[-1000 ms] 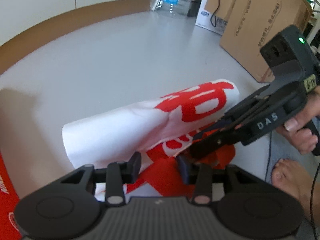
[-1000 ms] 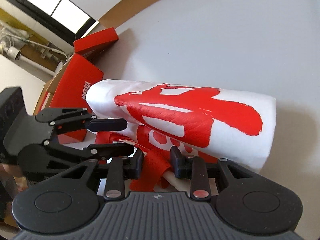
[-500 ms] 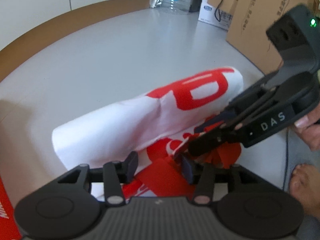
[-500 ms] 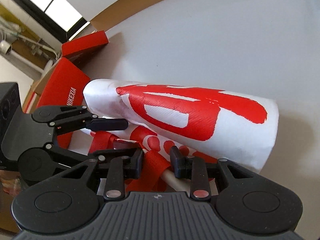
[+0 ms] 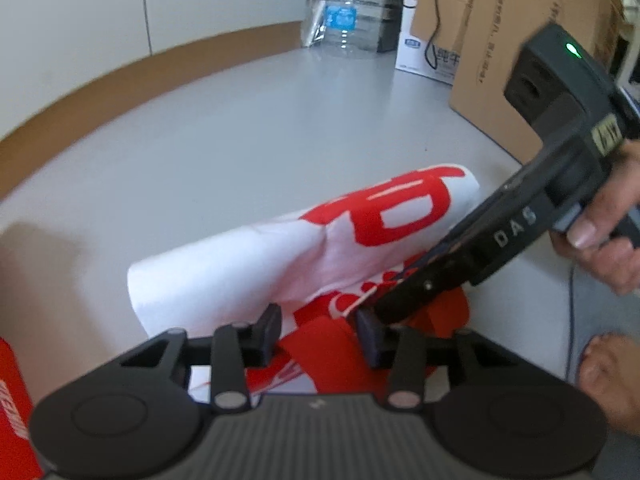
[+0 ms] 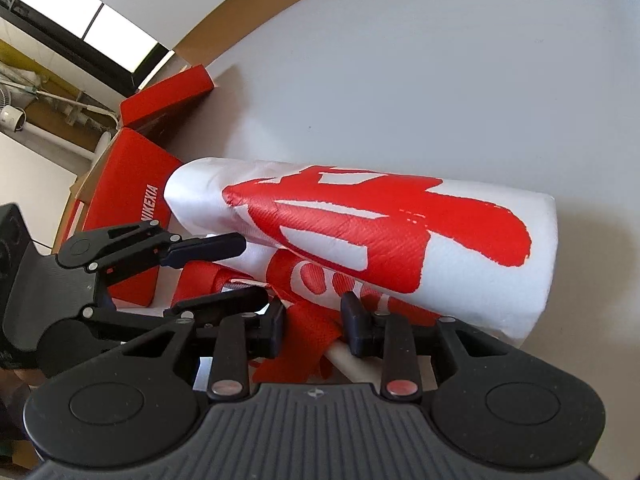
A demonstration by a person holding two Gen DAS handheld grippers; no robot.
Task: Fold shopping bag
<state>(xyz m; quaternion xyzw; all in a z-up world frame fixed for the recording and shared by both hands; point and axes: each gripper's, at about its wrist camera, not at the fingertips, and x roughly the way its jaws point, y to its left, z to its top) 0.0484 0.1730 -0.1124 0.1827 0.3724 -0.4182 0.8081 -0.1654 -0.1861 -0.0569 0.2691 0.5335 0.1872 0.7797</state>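
- The left claw [image 5: 318, 330] stood part open, its fingers either side of the red strap [image 5: 320, 344] at the near edge of the shopping bag [image 5: 248, 276]; whether they actually pinched it I could not tell.
- The right claw [image 6: 312, 326] was likewise part open around red strap material [image 6: 298, 344], with no firm clamp showing.
- The bag lay on the grey table [image 5: 240, 140], its white and red panel rolled over in a loose hump, the far edge resting on the table.
- Likely trouble: with neither claw clearly gripping, the rounded fold might spring back open or slump sideways once let go, since the stiff fabric was not creased flat.
- The two claws sat almost touching, so one could knock the other or snag the loose strap and drag the fold crooked.
- Against the frames a second back, the roll looked slightly further from the left camera and more tipped over, the right claw had swung higher across it, and both fingers' spacing appeared unchanged.
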